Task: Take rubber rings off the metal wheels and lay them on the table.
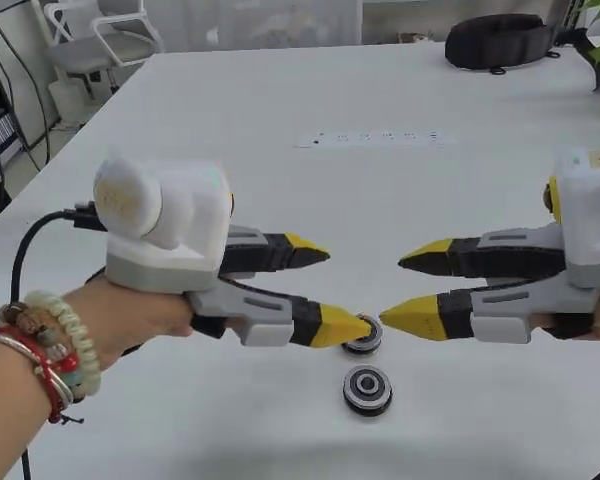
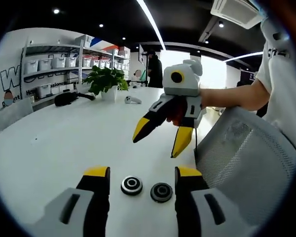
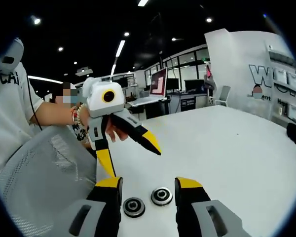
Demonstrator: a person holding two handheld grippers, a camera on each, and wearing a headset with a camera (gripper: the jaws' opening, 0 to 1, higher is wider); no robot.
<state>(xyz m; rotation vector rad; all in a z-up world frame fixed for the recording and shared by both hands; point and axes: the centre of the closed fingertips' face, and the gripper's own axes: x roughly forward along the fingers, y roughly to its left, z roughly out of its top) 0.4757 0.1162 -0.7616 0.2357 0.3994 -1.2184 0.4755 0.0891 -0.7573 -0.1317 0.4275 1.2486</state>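
lying closest on white tabletop: small round metal wheel in black rubber ring, twin wheel just behind. flanking them, yellow-tipped left gripper and right gripper, both gaping, holding nothing. risking skidding an unpinned wheel while tugging.

Wears a white short-sleeved shirt with dark letters across the chest. Has a stack of bracelets on the left wrist — pale green beads, brown beads, red cord and a thin silver bangle. Carries the same build on the left gripper and the right gripper: light grey shell, black middle on each jaw, pointed yellow tips, grey slotted panels along the jaw bases. Trails a black cable from the back of the left one
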